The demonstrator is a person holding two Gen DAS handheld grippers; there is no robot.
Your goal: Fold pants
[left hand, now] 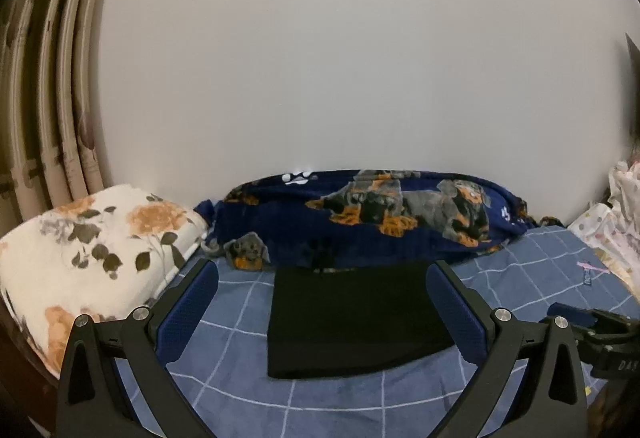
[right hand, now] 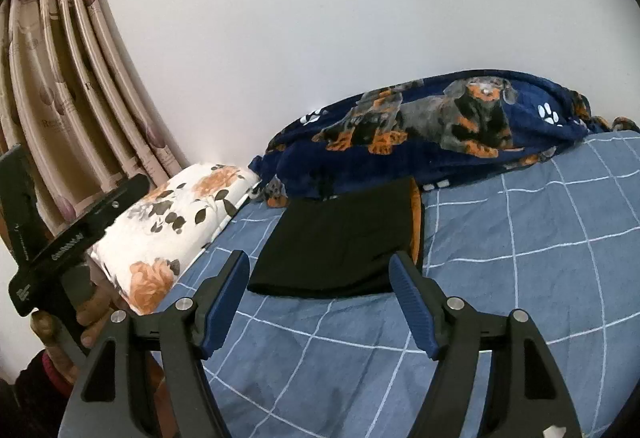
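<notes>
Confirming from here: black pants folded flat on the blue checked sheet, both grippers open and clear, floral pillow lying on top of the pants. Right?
Not quite. The floral pillow lies beside the black pants, apart from them, as the left wrist view shows. The rest holds: blue checked sheet, left gripper and right gripper open and clear.

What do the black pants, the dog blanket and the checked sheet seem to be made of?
Pants: matte black cloth, likely a soft knit; they show no sheen and lie flat in a neat fold.
Blanket: plush fleece, judging by its fuzzy, thick, rounded bulges and printed dogs.
Sheet: thin woven cloth, probably cotton; dull blue with white lines and fine wrinkles.
</notes>
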